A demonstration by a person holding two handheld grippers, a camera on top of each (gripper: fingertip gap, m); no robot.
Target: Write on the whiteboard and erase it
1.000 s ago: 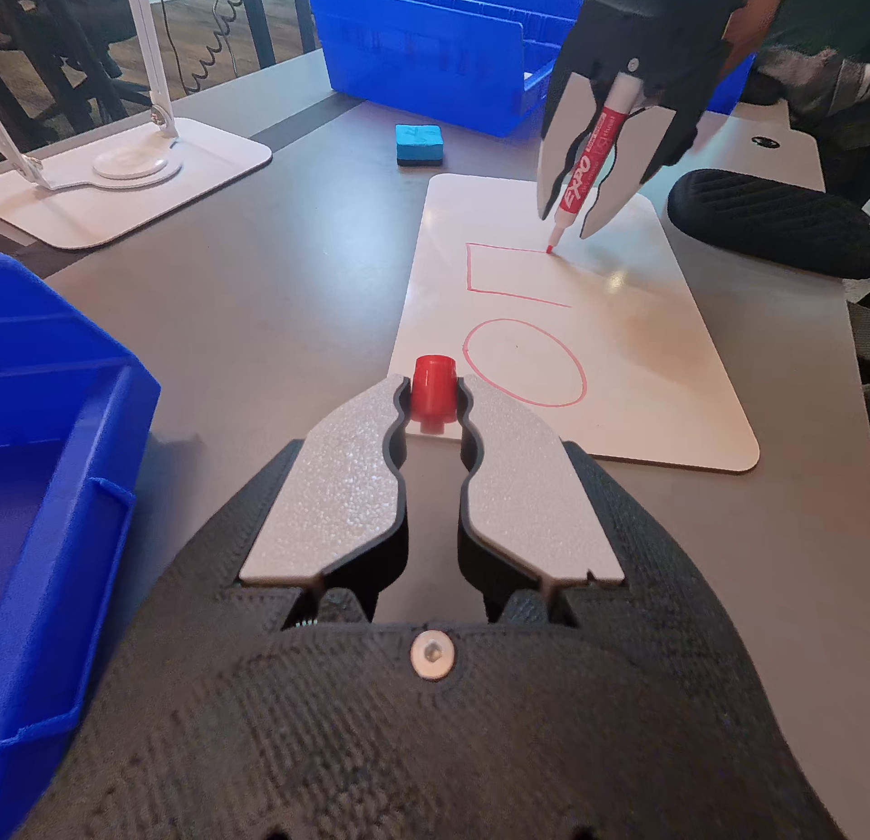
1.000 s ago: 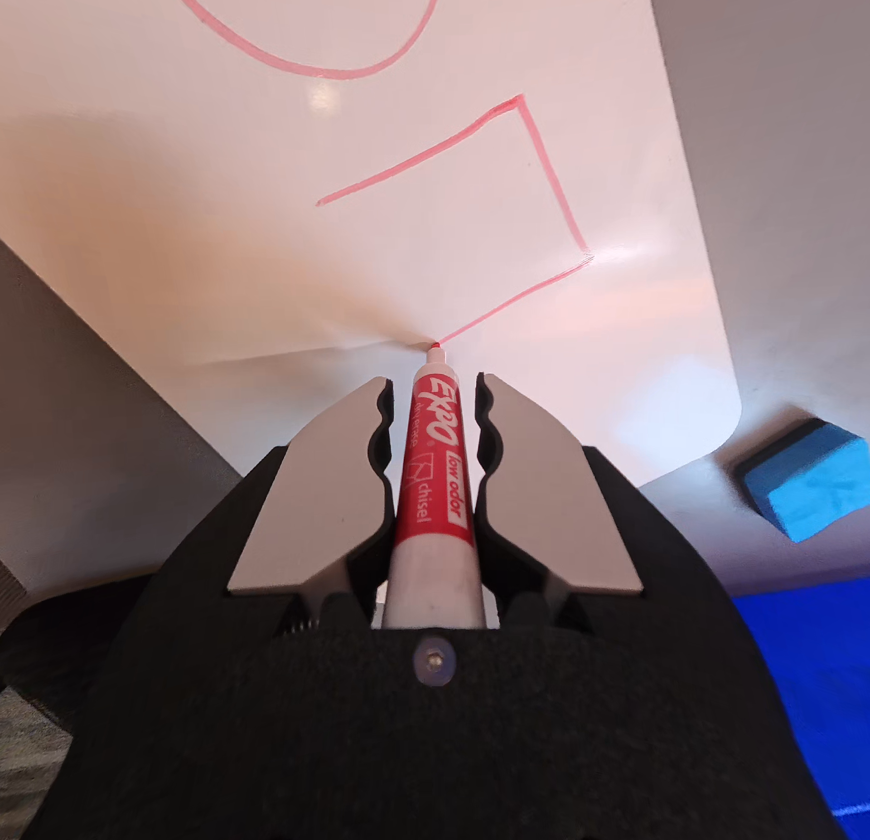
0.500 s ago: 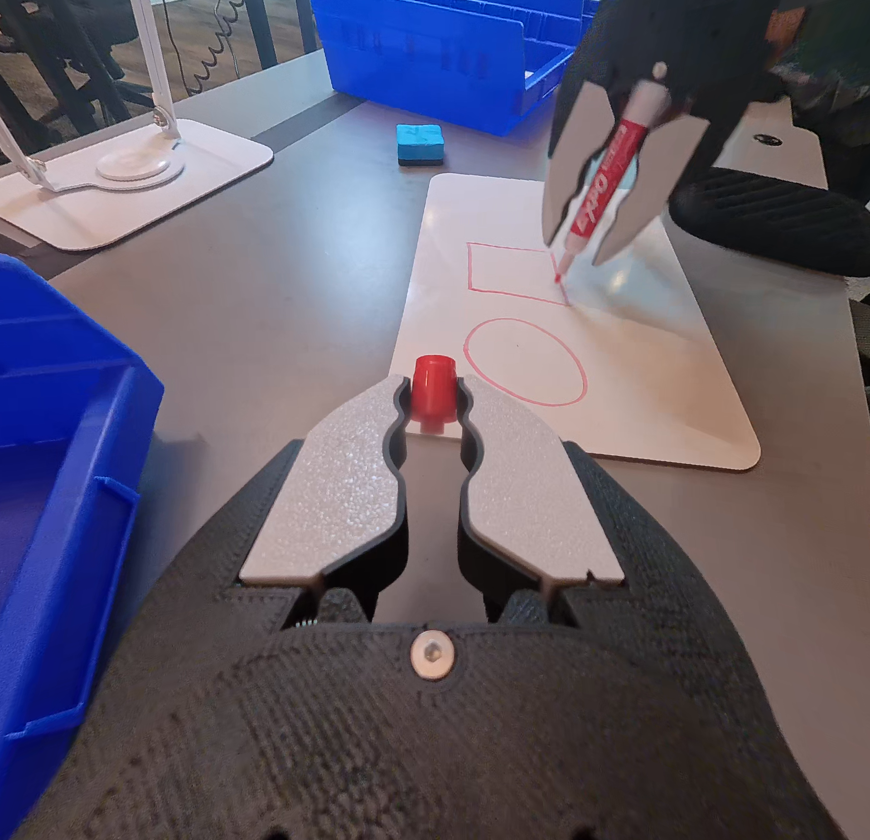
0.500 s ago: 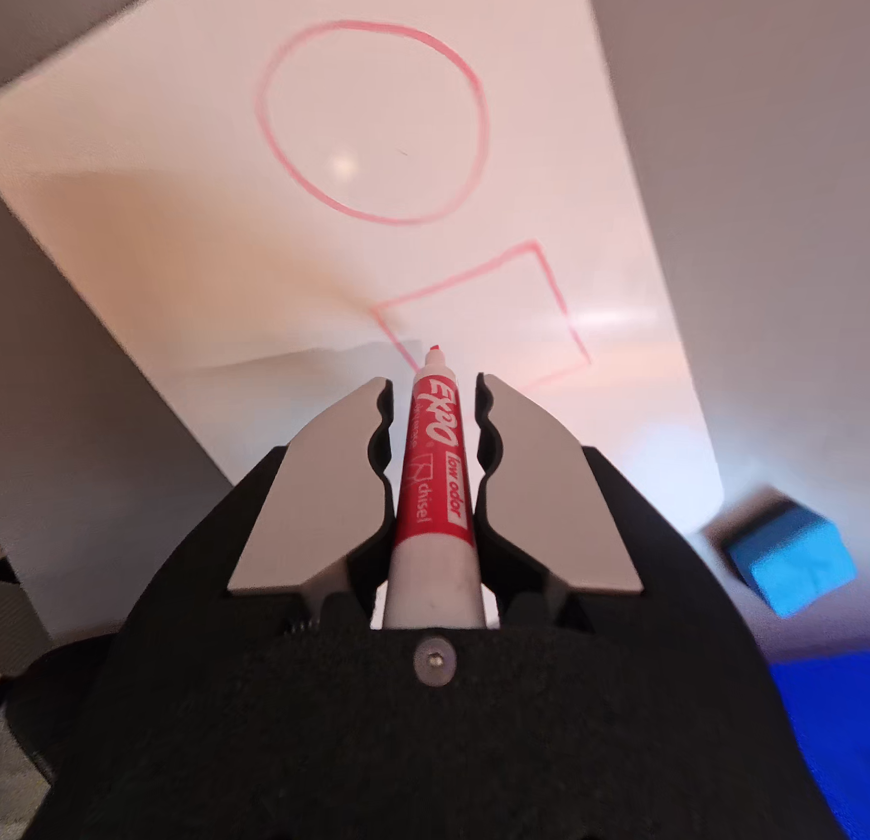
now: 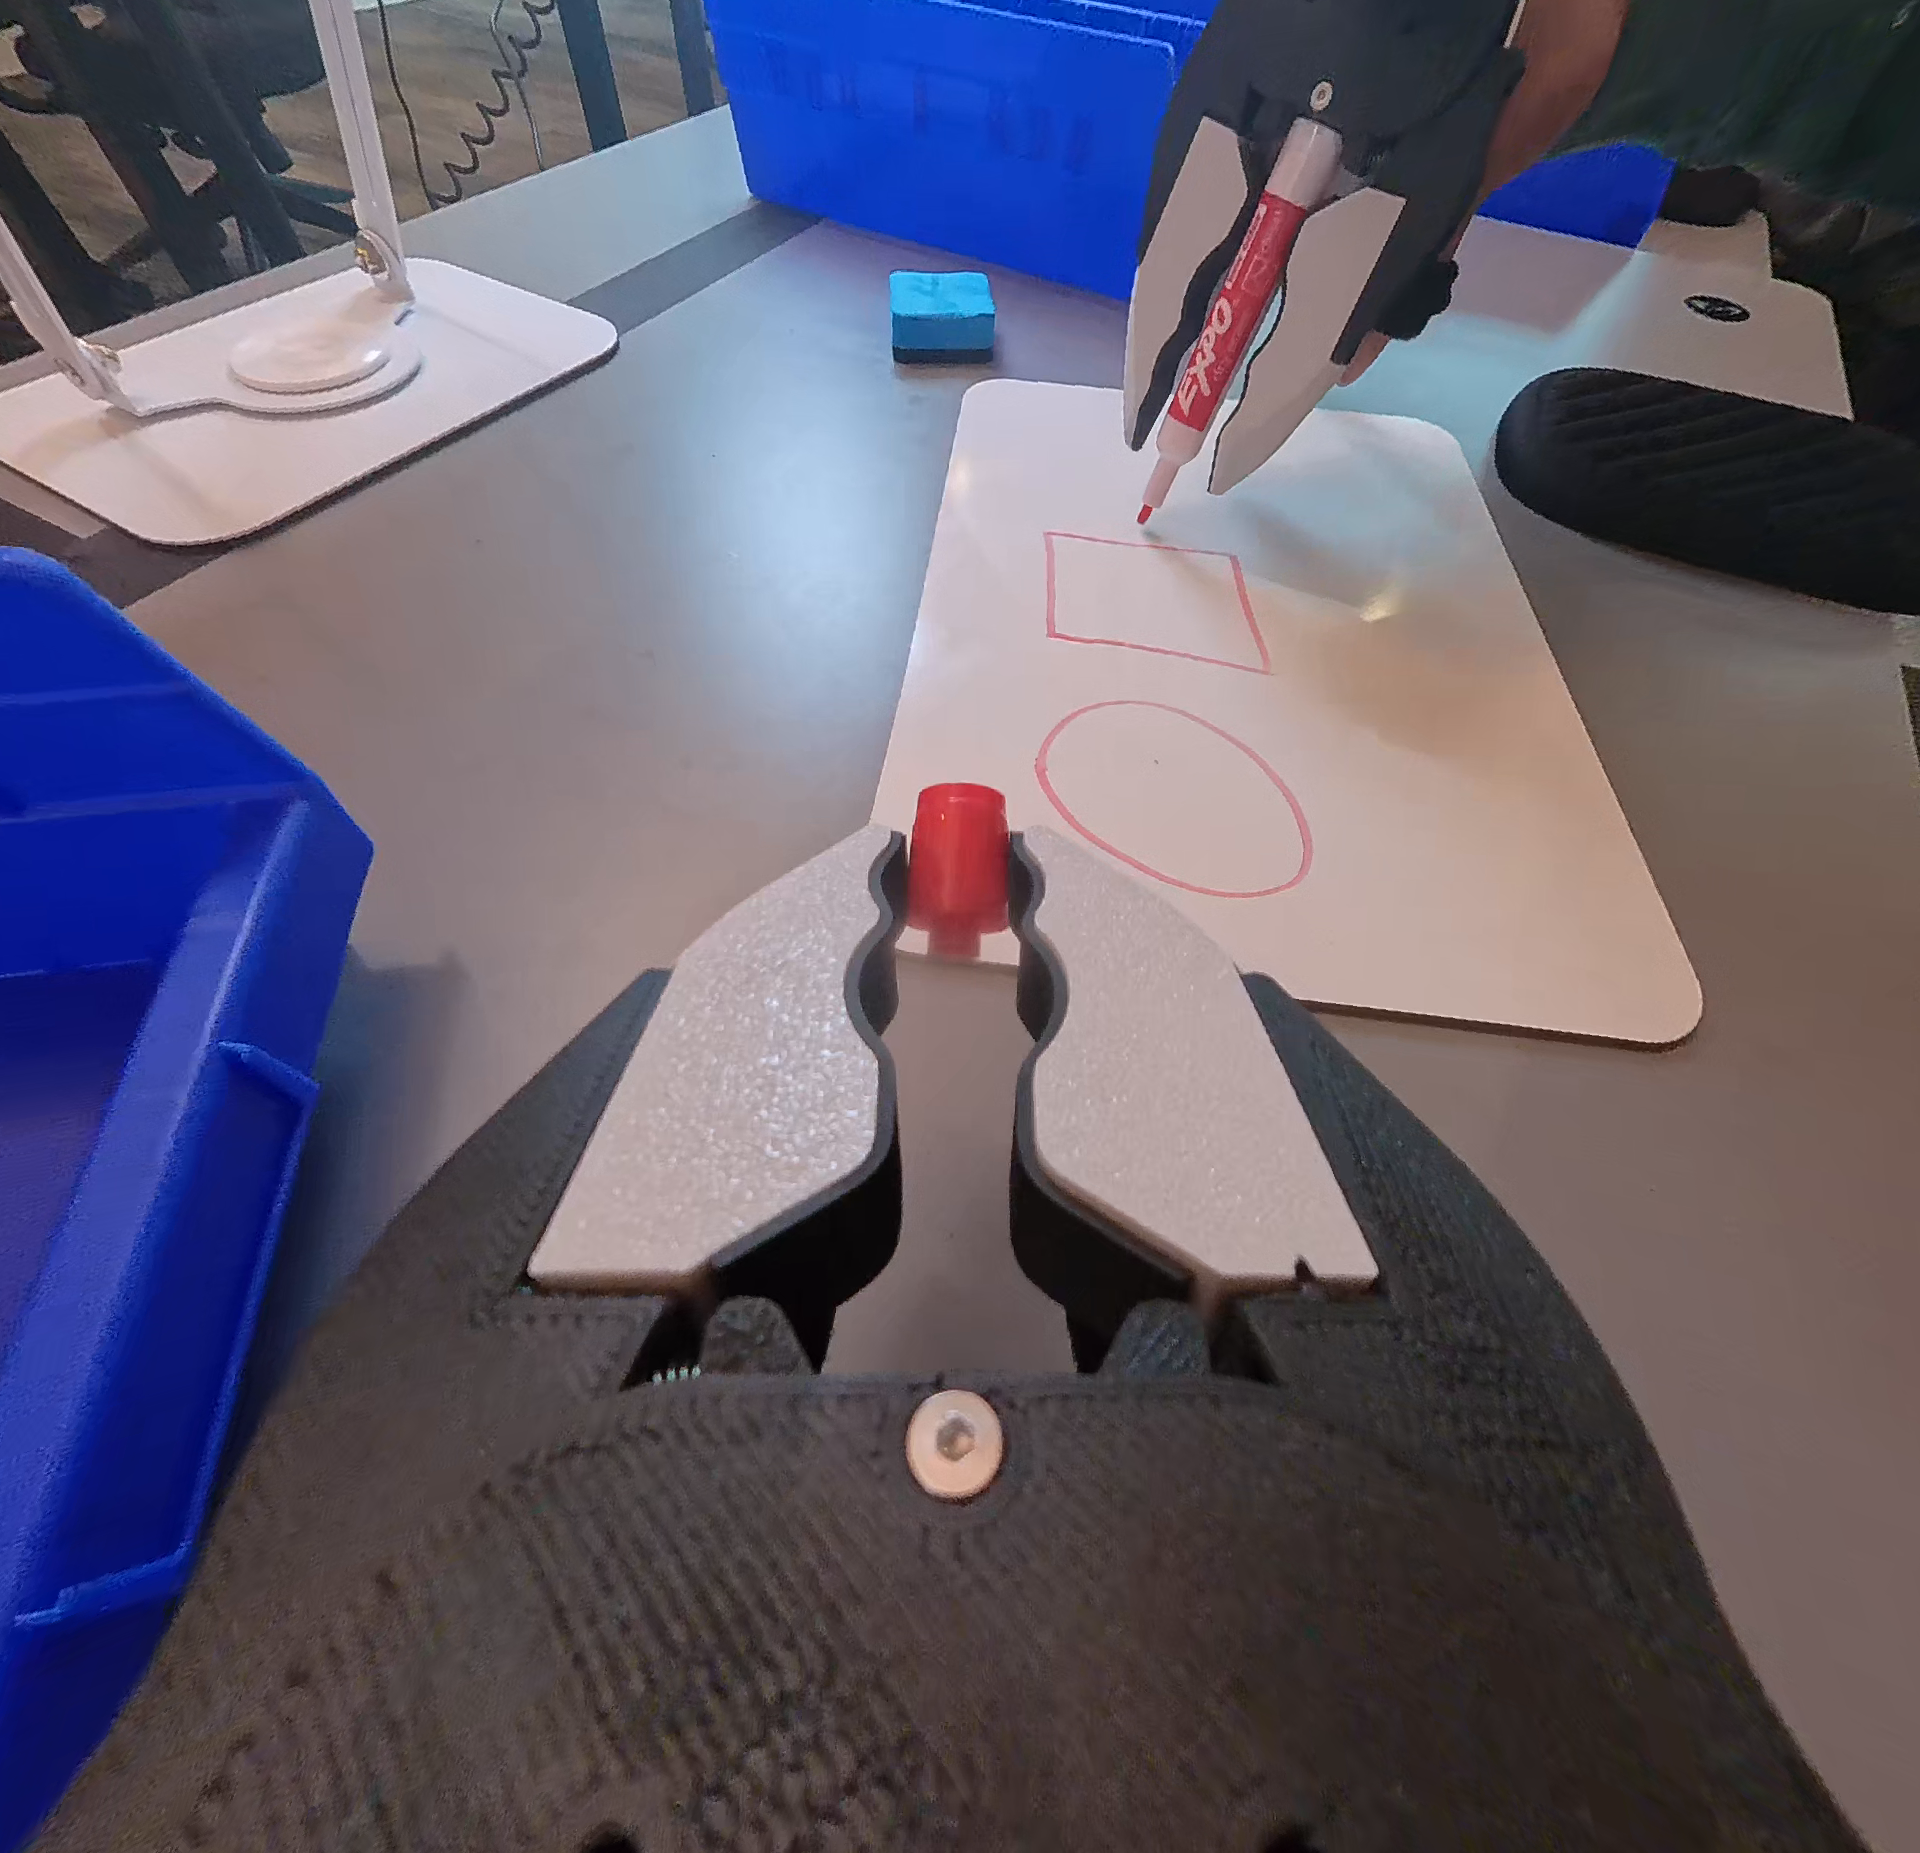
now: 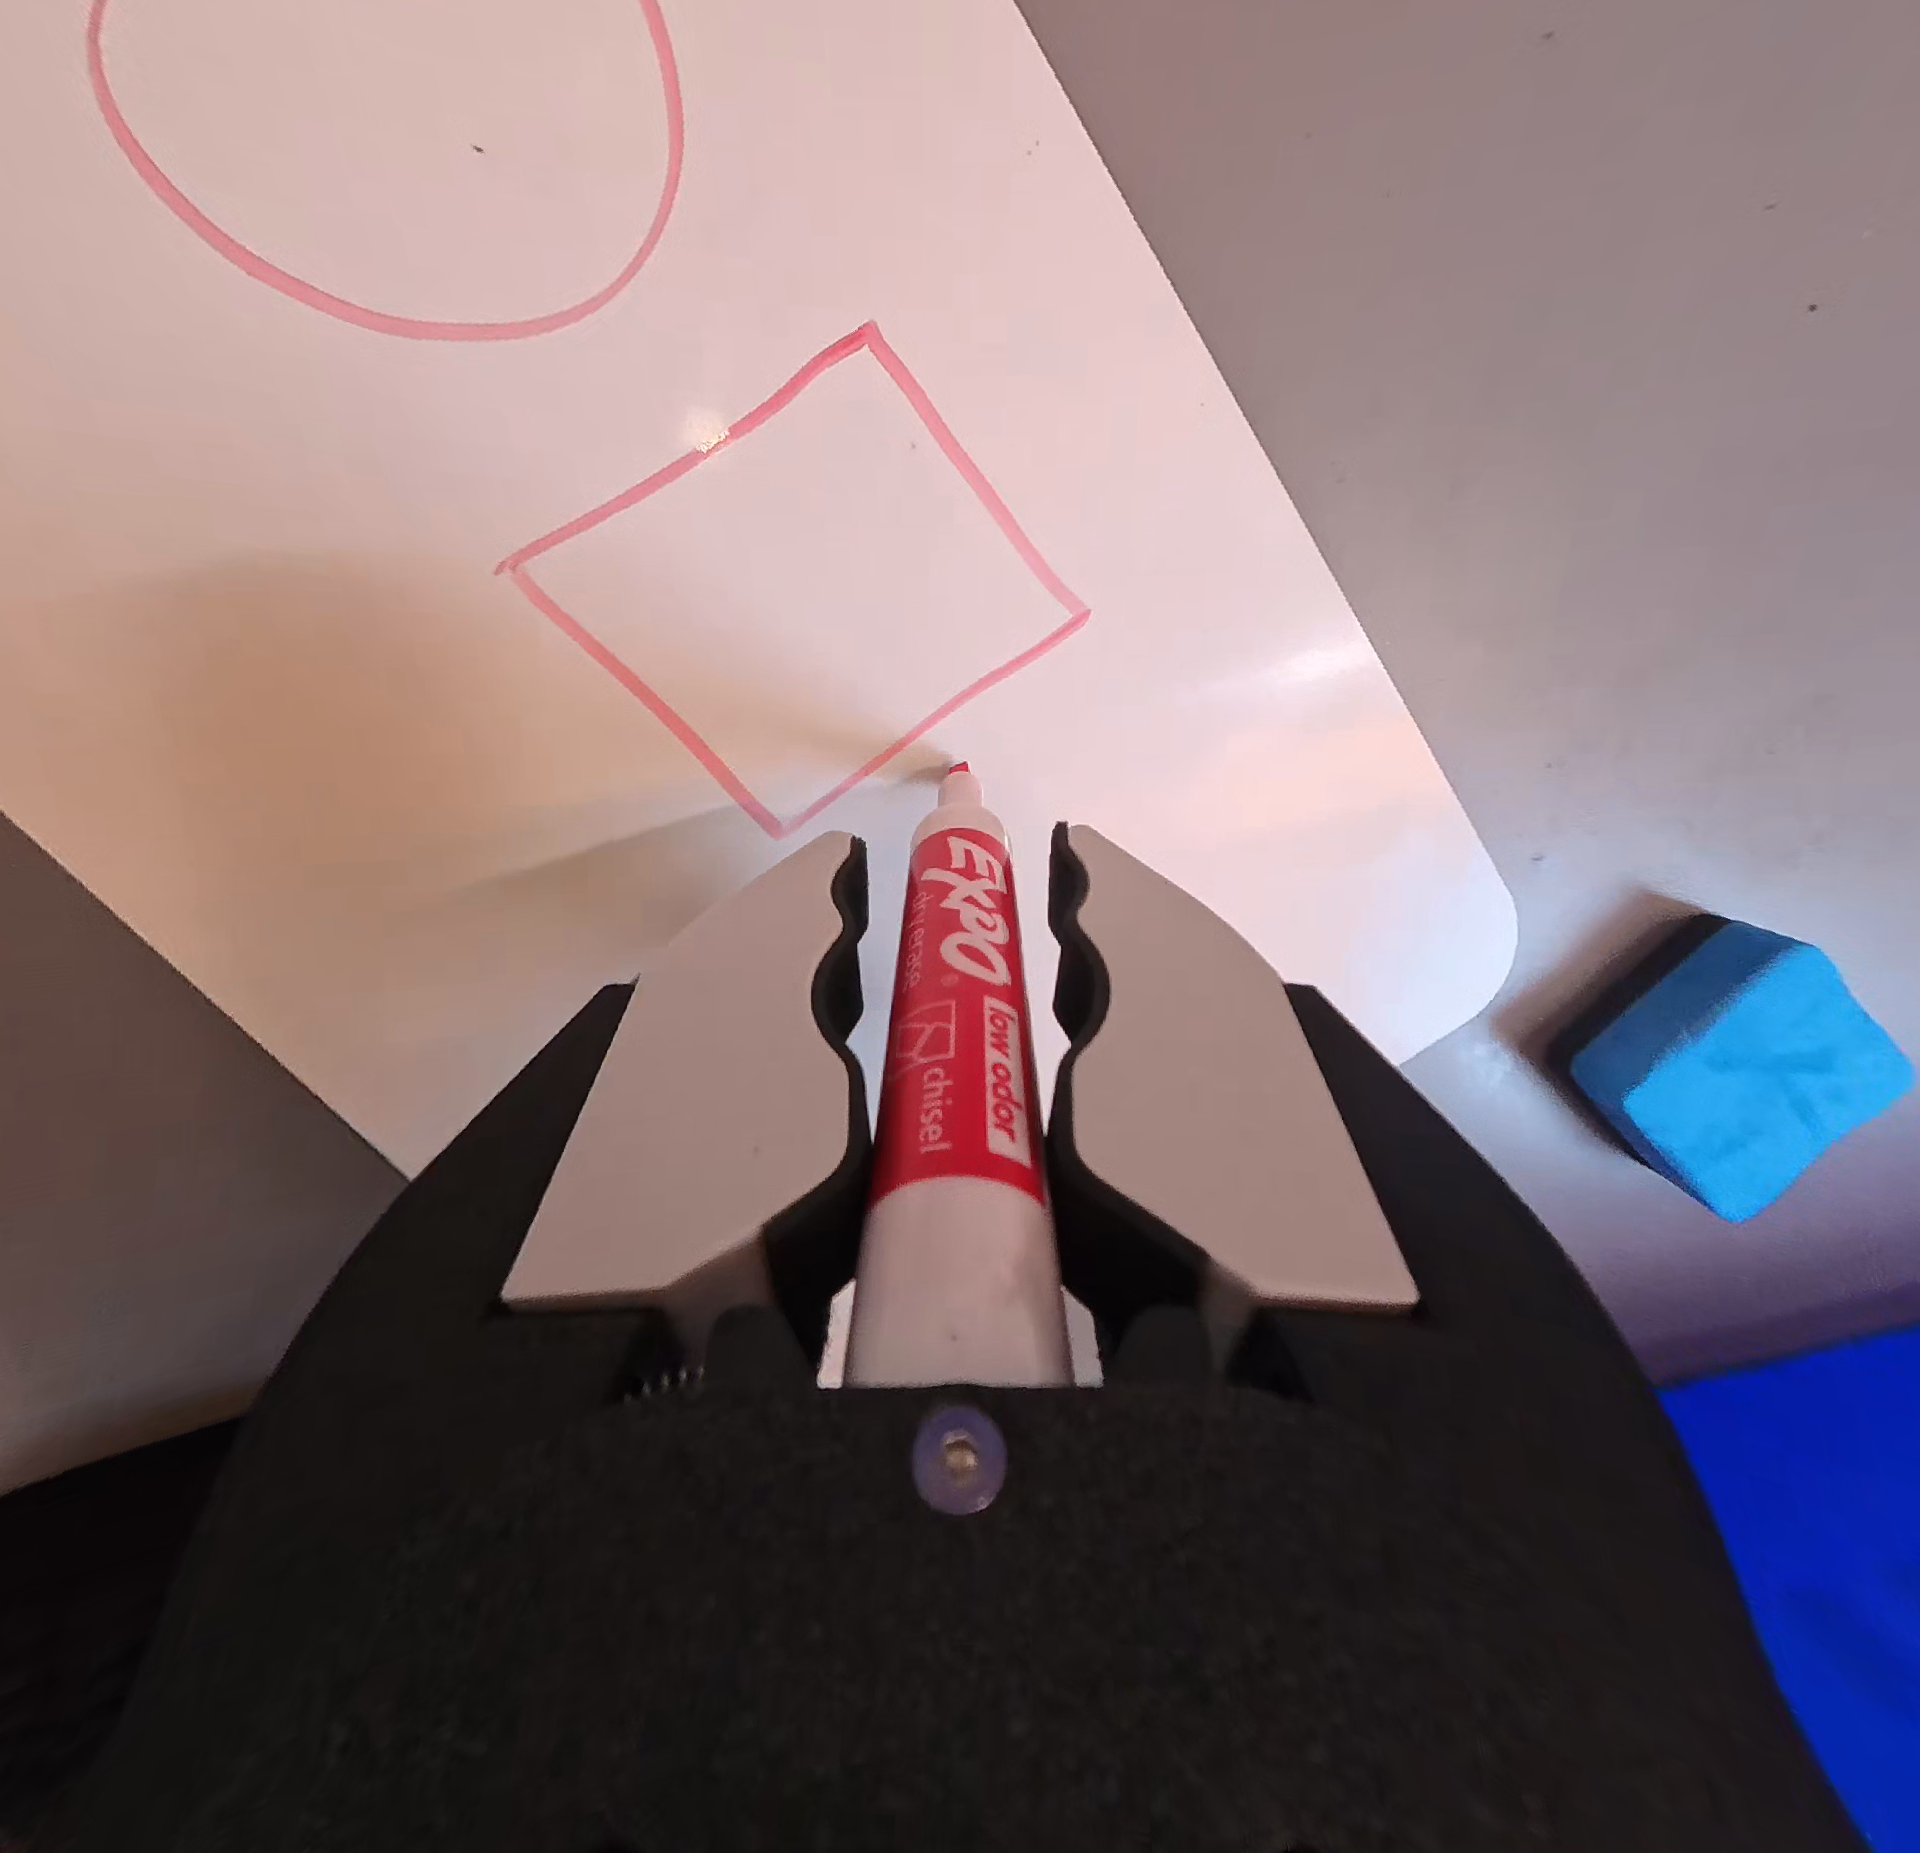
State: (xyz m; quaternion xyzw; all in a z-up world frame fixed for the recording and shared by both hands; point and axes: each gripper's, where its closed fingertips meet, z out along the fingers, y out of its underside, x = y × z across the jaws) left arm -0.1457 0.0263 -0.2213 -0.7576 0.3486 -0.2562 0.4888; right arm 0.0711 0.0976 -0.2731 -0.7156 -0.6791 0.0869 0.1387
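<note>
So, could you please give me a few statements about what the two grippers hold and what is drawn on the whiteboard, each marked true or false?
1. The right gripper holds a red marker. True.
2. The left gripper is empty. False: it is shut on the red cap.
3. The whiteboard shows a circle and a square. True.
4. The blue eraser lies on the whiteboard. False: it sits on the table beyond the board's far end.
5. The square is missing a side. False: all four sides are drawn.
</note>
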